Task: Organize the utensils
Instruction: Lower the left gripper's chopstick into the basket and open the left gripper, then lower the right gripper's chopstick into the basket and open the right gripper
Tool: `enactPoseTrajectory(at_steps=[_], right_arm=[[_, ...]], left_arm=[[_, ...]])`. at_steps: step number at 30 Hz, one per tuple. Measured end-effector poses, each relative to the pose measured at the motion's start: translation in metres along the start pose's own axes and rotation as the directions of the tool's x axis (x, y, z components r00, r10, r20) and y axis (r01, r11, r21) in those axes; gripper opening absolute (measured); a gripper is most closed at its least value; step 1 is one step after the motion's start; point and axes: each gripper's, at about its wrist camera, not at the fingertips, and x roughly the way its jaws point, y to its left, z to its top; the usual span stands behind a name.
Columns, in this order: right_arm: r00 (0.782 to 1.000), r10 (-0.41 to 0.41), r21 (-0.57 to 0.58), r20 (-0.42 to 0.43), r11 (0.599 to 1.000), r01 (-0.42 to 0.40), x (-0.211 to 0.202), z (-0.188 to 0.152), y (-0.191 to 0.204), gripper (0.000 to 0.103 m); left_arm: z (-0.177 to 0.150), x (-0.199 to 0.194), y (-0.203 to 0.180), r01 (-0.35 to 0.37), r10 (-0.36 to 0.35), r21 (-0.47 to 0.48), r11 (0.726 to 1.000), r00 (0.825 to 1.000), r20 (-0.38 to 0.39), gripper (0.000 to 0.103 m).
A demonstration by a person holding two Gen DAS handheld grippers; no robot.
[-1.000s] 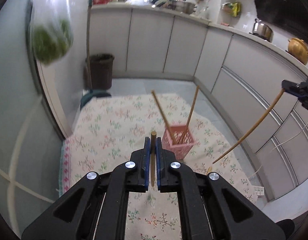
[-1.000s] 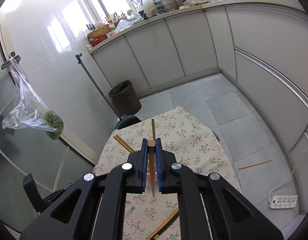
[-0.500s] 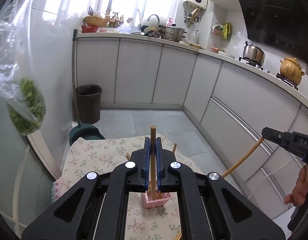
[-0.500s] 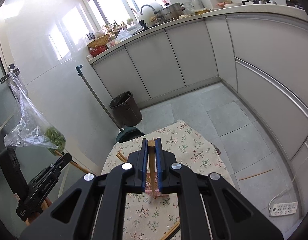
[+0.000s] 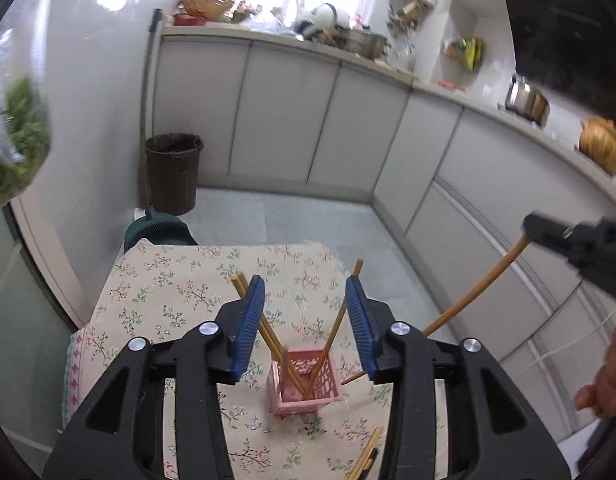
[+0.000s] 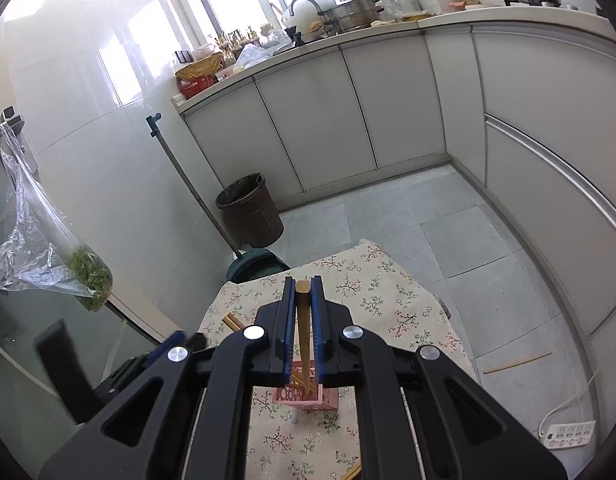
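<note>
Pink basket waits below; left gripper gapes empty, right gripper clamps a chopstick — a tilted drop could tip it.

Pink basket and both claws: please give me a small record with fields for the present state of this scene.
surface: table with floral cloth
holder: pink basket, upright on the cloth
in basket: several chopsticks, leaning apart
left claw: open, holding nothing, above the basket
right claw: shut on one chopstick, its lower end at the basket
loose on cloth: more chopsticks near the front edge
on floor: one chopstick
</note>
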Motion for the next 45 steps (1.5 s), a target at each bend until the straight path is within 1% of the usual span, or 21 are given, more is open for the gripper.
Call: enactPoseTrajectory(at_steps=[4,6,12,14,17,18,19,20,22,27,29,32,34,35,36,37,38,40,41,43,45], right_arm=[[1.000,-0.013,-0.031,0.002,0.999,0.013,0.011,0.000,0.010,0.008],[1.000,-0.017,-0.050,0.004,0.999,0.018,0.017,-0.001,0.015,0.008],[0.999,-0.042,-0.085,-0.013,0.996,0.041,0.045,-0.017,0.030,0.008],[0.999,-0.044,-0.093,-0.021,0.995,0.041,0.056,-0.025,0.034,0.008],[0.999,-0.023,-0.105,-0.040,0.994,0.019,0.070,-0.035,0.038,0.008],[0.998,-0.030,-0.124,-0.047,0.992,0.024,0.074,-0.039,0.040,0.011],[0.998,-0.042,-0.145,-0.050,0.989,0.034,0.077,-0.043,0.043,0.012],[0.997,-0.052,-0.161,-0.049,0.986,0.043,0.078,-0.046,0.045,0.012],[0.997,-0.066,-0.187,-0.038,0.981,0.058,0.076,-0.051,0.047,0.017],[0.996,-0.078,-0.200,-0.039,0.977,0.069,0.069,-0.054,0.046,0.017],[0.996,-0.081,-0.199,-0.036,0.977,0.072,0.065,-0.054,0.045,0.019],[0.996,-0.086,-0.199,-0.017,0.977,0.081,0.056,-0.056,0.044,0.028],[0.995,-0.099,-0.201,0.009,0.975,0.099,0.047,-0.058,0.043,0.038],[0.994,-0.104,-0.202,0.020,0.974,0.106,0.043,-0.059,0.042,0.040],[0.993,-0.113,-0.201,0.036,0.973,0.118,0.037,-0.061,0.040,0.045],[0.991,-0.122,-0.197,0.056,0.972,0.131,0.030,-0.063,0.038,0.053],[0.989,-0.132,-0.194,0.073,0.970,0.144,0.024,-0.065,0.036,0.056],[0.980,-0.160,-0.188,0.116,0.966,0.180,0.010,-0.073,0.032,0.070],[0.975,-0.178,-0.186,0.133,0.962,0.201,0.004,-0.077,0.031,0.074],[0.960,-0.224,-0.177,0.166,0.951,0.252,-0.008,-0.087,0.026,0.086],[0.948,-0.264,-0.173,0.177,0.940,0.295,-0.016,-0.096,0.022,0.092]], left_arm=[[0.003,-0.028,0.020,-0.009,0.015,-0.097,0.995,0.998,0.067,0.042],[0.002,-0.036,0.028,-0.017,0.028,-0.131,0.991,0.997,0.077,0.042],[-0.002,-0.035,0.048,-0.033,0.042,-0.173,0.984,0.998,0.050,0.044],[-0.005,-0.029,0.049,-0.042,0.047,-0.167,0.985,0.999,0.025,0.044],[-0.010,-0.022,0.049,-0.068,0.069,-0.150,0.986,0.998,0.001,0.046],[-0.011,-0.022,0.048,-0.076,0.077,-0.147,0.986,0.997,-0.002,0.047],[-0.012,-0.021,0.049,-0.085,0.085,-0.145,0.986,0.996,-0.006,0.047],[-0.013,-0.022,0.049,-0.083,0.083,-0.146,0.986,0.997,-0.007,0.048],[-0.012,-0.024,0.049,-0.080,0.081,-0.151,0.985,0.997,-0.002,0.051],[-0.011,-0.030,0.042,-0.086,0.088,-0.137,0.987,0.996,0.009,0.055],[-0.011,-0.031,0.038,-0.087,0.089,-0.132,0.987,0.996,0.010,0.057],[-0.012,-0.034,0.034,-0.096,0.099,-0.122,0.988,0.995,0.017,0.061],[-0.012,-0.038,0.031,-0.102,0.106,-0.113,0.988,0.994,0.026,0.065],[-0.013,-0.039,0.031,-0.109,0.113,-0.111,0.988,0.993,0.030,0.069],[-0.014,-0.043,0.030,-0.124,0.129,-0.108,0.986,0.991,0.038,0.074],[-0.015,-0.045,0.028,-0.134,0.139,-0.106,0.985,0.989,0.043,0.076],[-0.017,-0.048,0.027,-0.141,0.146,-0.103,0.985,0.988,0.046,0.079],[-0.022,-0.051,0.022,-0.155,0.159,-0.089,0.984,0.987,0.038,0.082],[-0.025,-0.052,0.020,-0.157,0.160,-0.083,0.984,0.987,0.032,0.084],[-0.035,-0.054,0.013,-0.157,0.159,-0.068,0.985,0.987,0.015,0.085],[-0.045,-0.055,0.007,-0.165,0.166,-0.048,0.985,0.986,0.001,0.087]])
